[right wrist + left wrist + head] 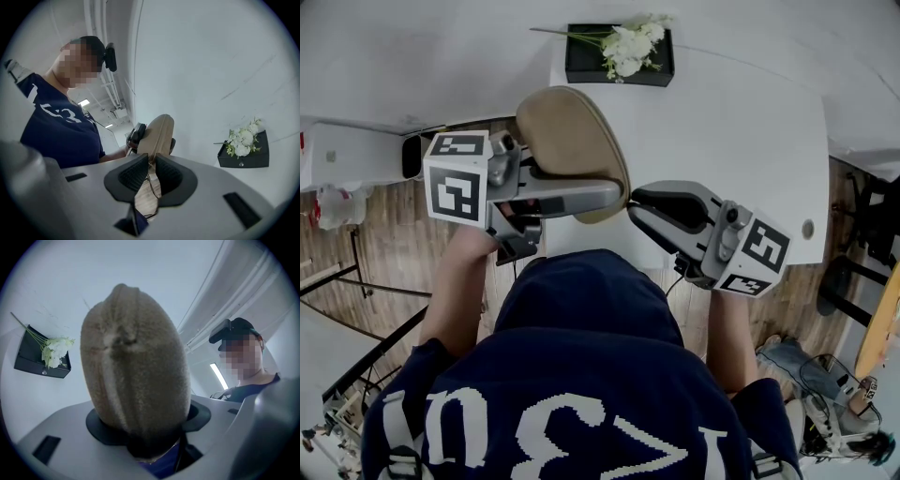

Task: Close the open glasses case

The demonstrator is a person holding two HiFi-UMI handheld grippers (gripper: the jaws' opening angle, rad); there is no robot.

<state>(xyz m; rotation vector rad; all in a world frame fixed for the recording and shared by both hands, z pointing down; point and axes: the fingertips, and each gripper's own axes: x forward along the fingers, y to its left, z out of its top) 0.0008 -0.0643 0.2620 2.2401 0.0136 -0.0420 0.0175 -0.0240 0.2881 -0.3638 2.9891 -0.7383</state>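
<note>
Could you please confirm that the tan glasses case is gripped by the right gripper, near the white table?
Not quite: it is the left gripper that grips the tan glasses case near the white table; the left gripper view shows its jaws closed on it.

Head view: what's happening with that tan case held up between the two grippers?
A person at a white table has a handheld gripper in each hand. The left gripper is clamped on one end of the tan glasses case and holds it off the table. The case looks shut along its seam. The right gripper points at the case's edge, with its jaws slightly apart and nothing pinched between them.
</note>
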